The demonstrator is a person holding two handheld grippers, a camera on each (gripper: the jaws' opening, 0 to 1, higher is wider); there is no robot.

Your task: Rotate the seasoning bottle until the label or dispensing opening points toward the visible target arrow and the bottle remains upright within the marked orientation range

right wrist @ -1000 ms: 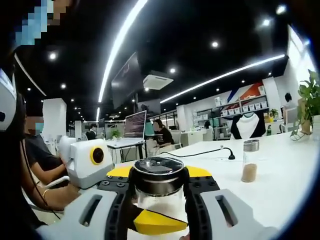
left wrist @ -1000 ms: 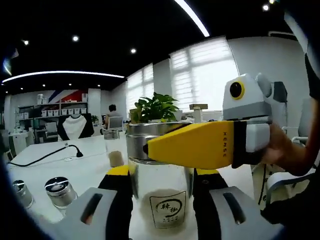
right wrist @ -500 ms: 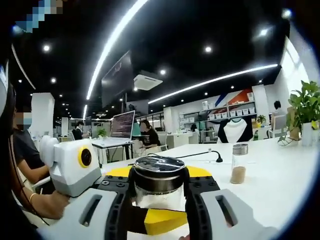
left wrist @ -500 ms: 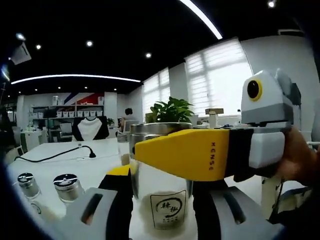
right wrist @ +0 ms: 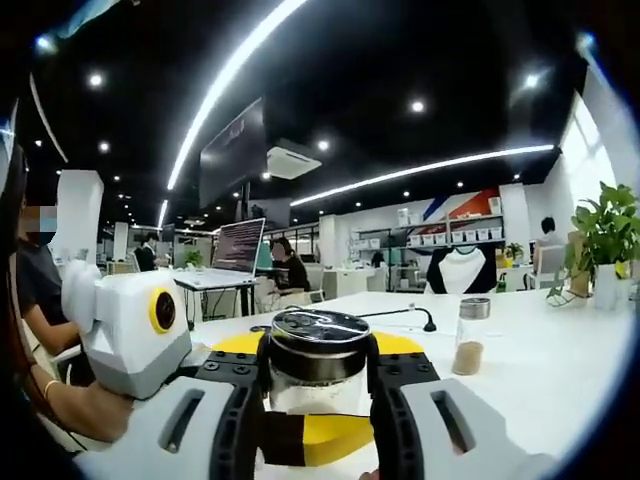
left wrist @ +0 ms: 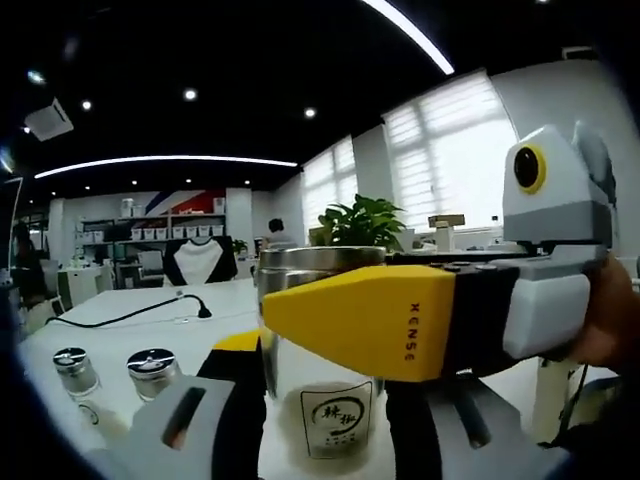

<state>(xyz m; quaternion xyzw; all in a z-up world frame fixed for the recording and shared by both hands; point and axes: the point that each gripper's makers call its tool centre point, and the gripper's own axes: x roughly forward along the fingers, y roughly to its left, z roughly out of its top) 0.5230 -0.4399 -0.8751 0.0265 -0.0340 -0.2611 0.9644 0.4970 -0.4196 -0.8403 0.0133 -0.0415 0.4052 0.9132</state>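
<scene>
Two grippers are sharing one bottle [left wrist: 322,400]: the left gripper [left wrist: 322,420] is clamping the glass body low down, while the right gripper [right wrist: 315,400] is closing its jaws on the same bottle just under the metal cap [right wrist: 318,331]. This split looks deliberate, one gripper steadying the base so the bottle is staying upright while the other is turning it. In the left gripper view the right gripper's yellow jaw is crossing in front of the bottle's neck, and the white label [left wrist: 331,418] with dark characters is facing the camera; no target arrow is showing, so how close the label is sitting to its mark cannot be judged. The bottle is standing near the front of the white desk [right wrist: 560,370]. To the left in that view two small capped jars [left wrist: 152,372] are sitting close by, and a black cable [left wrist: 120,316] is running farther back, so a wide swing that way is looking risky. To the right in the right gripper view another spice jar [right wrist: 468,336] is standing well apart, leaving open desk around the turn. A potted plant [left wrist: 368,222] is sitting far behind.
</scene>
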